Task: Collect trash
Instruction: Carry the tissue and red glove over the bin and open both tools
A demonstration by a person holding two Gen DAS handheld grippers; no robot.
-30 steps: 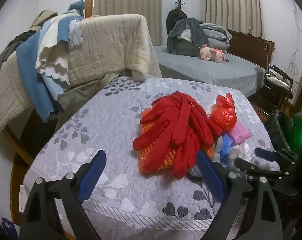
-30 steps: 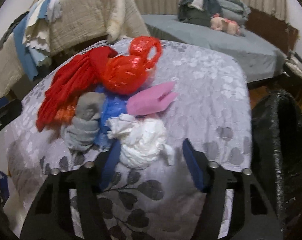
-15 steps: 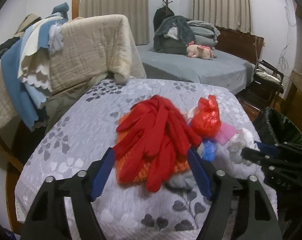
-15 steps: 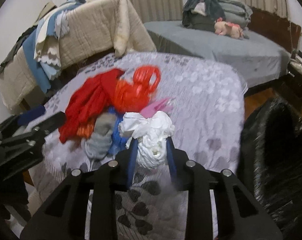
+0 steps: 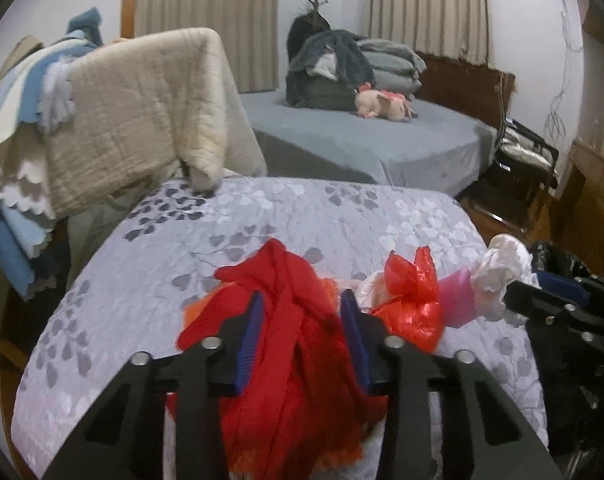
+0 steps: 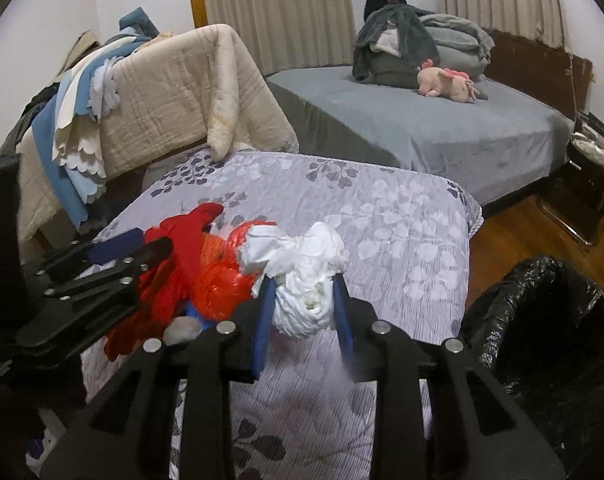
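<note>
White wad: clamped in right tongs, raised over the surface; best carried clear to the black bin before release. Red cloth: left tongs closing around it, pads meeting fabric. Grey bed behind.

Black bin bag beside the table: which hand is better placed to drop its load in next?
Right. The right tongs are shut on the white wad, with the black bin bag open just beside them. The left tongs are closing around the red cloth, farther from the bag.
</note>
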